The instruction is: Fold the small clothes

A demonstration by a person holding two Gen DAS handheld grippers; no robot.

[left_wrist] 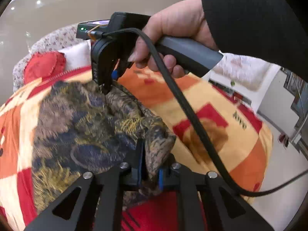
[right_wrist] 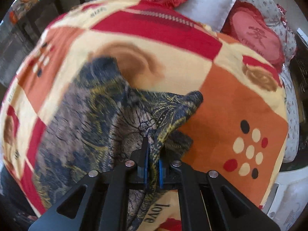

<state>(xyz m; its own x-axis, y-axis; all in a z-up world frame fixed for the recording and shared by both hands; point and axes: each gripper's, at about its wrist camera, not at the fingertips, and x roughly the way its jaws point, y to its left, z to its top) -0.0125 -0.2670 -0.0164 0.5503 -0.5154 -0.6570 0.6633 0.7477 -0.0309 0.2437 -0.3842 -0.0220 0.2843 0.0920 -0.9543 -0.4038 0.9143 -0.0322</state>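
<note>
A small patterned garment [left_wrist: 80, 123] in navy, brown and yellow hangs over the bed's patchwork blanket [left_wrist: 227, 100]. My left gripper [left_wrist: 151, 165] is shut on one bunched edge of it. My right gripper [left_wrist: 107, 88], held by a hand in a black sleeve, pinches another edge farther back. In the right wrist view the right gripper [right_wrist: 153, 154] is shut on a fold of the garment [right_wrist: 92, 115], which spreads to the left over the blanket [right_wrist: 231, 104].
Red heart-shaped cushions [right_wrist: 256, 36] and a white pillow [right_wrist: 207, 2] lie at the head of the bed. A black cable [left_wrist: 192, 115] trails from the right gripper across the left wrist view. The bed's edge and floor [left_wrist: 284, 165] show at the right.
</note>
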